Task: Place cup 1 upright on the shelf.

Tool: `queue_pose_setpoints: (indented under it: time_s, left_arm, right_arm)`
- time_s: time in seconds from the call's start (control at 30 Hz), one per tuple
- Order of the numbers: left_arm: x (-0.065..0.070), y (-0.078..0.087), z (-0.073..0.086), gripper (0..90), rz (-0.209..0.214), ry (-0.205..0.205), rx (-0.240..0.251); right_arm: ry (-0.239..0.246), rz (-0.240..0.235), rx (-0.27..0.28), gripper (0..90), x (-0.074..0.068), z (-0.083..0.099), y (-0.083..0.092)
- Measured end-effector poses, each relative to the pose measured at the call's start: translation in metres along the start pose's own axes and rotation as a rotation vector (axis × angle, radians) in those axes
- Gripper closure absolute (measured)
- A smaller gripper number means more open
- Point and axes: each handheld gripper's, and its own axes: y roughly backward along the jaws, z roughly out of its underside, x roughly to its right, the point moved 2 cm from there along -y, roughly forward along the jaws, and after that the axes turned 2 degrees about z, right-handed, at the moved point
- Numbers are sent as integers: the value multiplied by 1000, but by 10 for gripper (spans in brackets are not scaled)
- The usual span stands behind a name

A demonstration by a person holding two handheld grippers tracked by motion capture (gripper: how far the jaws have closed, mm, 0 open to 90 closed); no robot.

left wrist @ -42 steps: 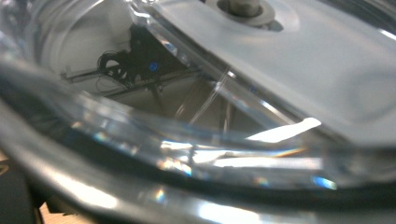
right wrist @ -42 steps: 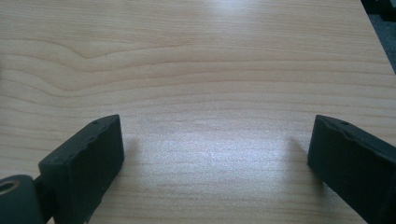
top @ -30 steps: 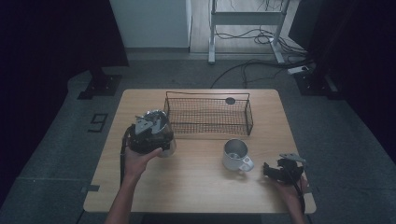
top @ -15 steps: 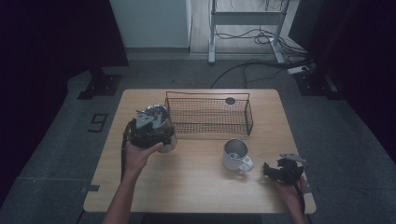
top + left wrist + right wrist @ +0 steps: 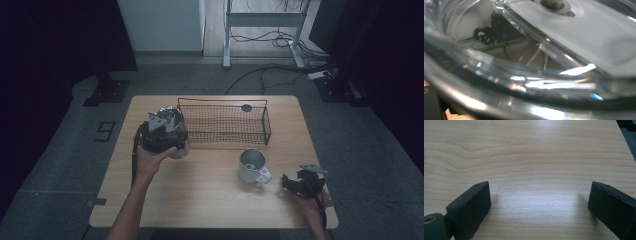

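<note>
My left gripper [image 5: 161,134] is at the left end of the wire basket [image 5: 224,123], shut on a shiny cup [image 5: 179,149] that it holds tilted just above the table. In the left gripper view the cup's gleaming rim [image 5: 524,82] sits right against the camera and hides the jaws. A steel mug [image 5: 251,165] with a handle stands upright on the table in front of the basket's right half. My right gripper [image 5: 294,183] rests low at the front right, just right of the mug, and is open. Between its jaws lies bare wood [image 5: 539,192].
The black wire basket runs across the far middle of the wooden table [image 5: 200,200]; a small dark round object [image 5: 246,107] sits at its far side. The table's right edge is close to the right gripper. Cables and a stand's legs lie on the floor beyond.
The left hand with the cup has shifted very slightly toward the basket. The right hand and the mug have stayed put.
</note>
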Motion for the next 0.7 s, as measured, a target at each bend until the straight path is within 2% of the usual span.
queue_pose_setpoints:
  time_s: [0.27, 0.7]
  left_arm:
    - [0, -4, -7, 40, 4, -7, 0]
    - [-5, -7, -15, 40, 18, 22, 9]
  right_arm:
    - [-1, 1, 1, 46, 0, 0, 0]
    - [0, 0, 1, 47, 0, 0, 0]
